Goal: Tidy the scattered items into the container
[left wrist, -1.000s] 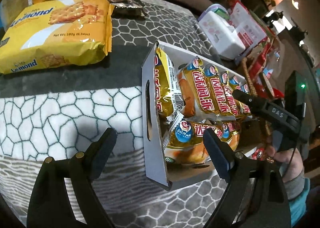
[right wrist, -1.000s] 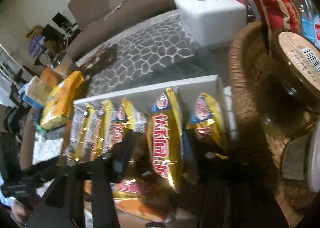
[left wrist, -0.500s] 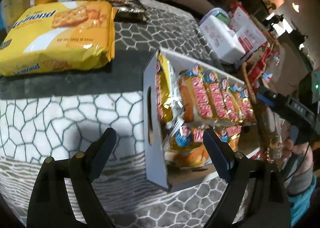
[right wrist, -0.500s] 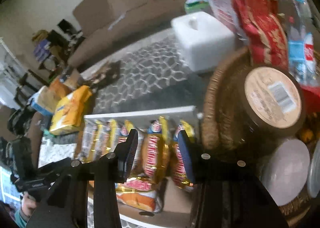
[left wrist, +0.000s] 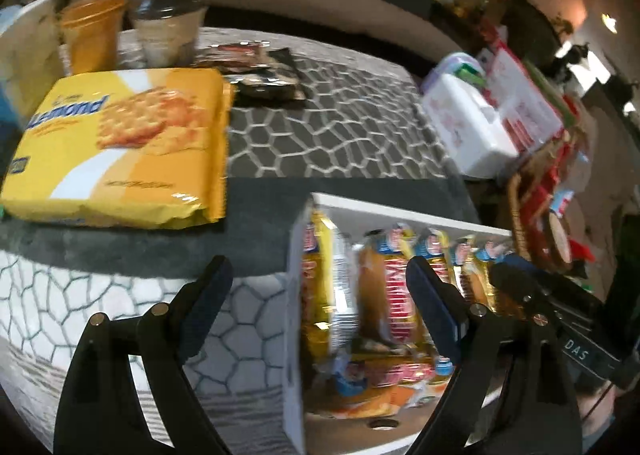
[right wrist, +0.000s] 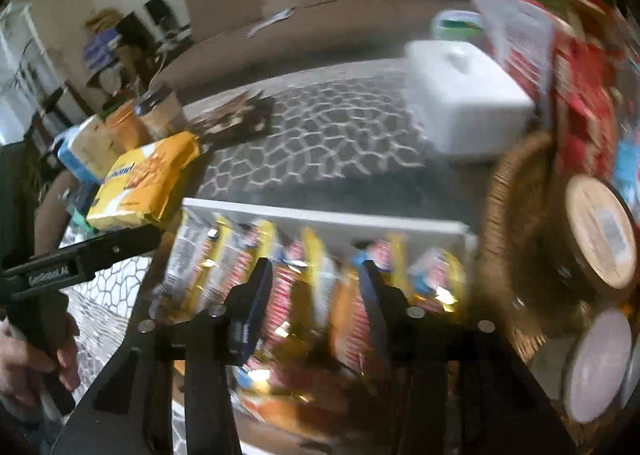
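A white cardboard box [left wrist: 294, 335] sits on the patterned cloth, filled with several gold-and-red snack packets [left wrist: 394, 311]. My left gripper [left wrist: 320, 295] is open and wide, its fingers straddling the box's left wall, holding nothing. A large yellow cracker pack [left wrist: 120, 147] lies on the cloth beyond it, outside the box. My right gripper [right wrist: 314, 295] hovers over the packets [right wrist: 288, 295] in the box [right wrist: 320, 215]; its jaws are opening and press on nothing. The cracker pack [right wrist: 144, 183] lies far left in that view.
An orange cup [left wrist: 94, 35], a lidded cup [left wrist: 168, 27] and dark wrappers [left wrist: 264, 75] stand behind the cracker pack. A white tissue box [right wrist: 464, 103] and a wicker basket [right wrist: 512, 215] with lidded jars flank the box's right side. A sofa lies beyond the table.
Both grippers have lifted and tilted up, away from the box. The right gripper rose off a gold packet in the box, its jaws narrowing and then widening again. The left jaws stay wide.
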Demonstrator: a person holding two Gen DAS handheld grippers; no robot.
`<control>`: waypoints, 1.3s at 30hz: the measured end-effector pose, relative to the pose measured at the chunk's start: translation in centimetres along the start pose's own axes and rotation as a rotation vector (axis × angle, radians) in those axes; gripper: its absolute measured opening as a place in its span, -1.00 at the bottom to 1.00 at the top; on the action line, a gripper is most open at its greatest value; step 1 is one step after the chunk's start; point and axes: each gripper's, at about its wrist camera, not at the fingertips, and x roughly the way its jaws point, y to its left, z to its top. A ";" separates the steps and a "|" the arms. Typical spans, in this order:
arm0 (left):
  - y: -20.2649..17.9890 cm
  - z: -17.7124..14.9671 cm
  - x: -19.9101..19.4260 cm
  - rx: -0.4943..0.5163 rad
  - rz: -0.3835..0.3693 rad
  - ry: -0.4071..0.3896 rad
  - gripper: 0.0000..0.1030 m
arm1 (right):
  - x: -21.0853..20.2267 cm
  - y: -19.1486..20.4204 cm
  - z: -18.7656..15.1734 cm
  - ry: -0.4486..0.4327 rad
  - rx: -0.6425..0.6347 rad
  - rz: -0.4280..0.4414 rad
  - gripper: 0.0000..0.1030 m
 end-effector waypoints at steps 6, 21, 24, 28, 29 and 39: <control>-1.9 -1.2 2.0 0.148 0.139 0.027 0.69 | 3.0 1.7 -0.4 0.063 -0.187 -0.189 0.08; -7.7 -1.1 2.1 0.417 0.264 0.047 0.59 | -3.5 -4.3 0.6 -0.092 0.077 -0.015 0.11; -4.2 -0.3 -1.2 0.290 0.219 -0.021 0.68 | -3.9 -3.1 1.0 -0.084 0.061 0.063 0.14; -0.3 0.0 -1.4 0.164 0.209 0.002 0.68 | -1.3 0.9 1.4 -0.022 -0.012 0.117 0.16; 0.6 -0.2 -1.3 0.124 0.190 0.019 0.68 | -0.4 2.2 1.4 -0.002 -0.038 0.128 0.15; 5.3 -1.2 -2.5 -0.013 0.134 0.016 0.68 | 5.9 10.4 1.6 0.113 -0.262 0.050 0.16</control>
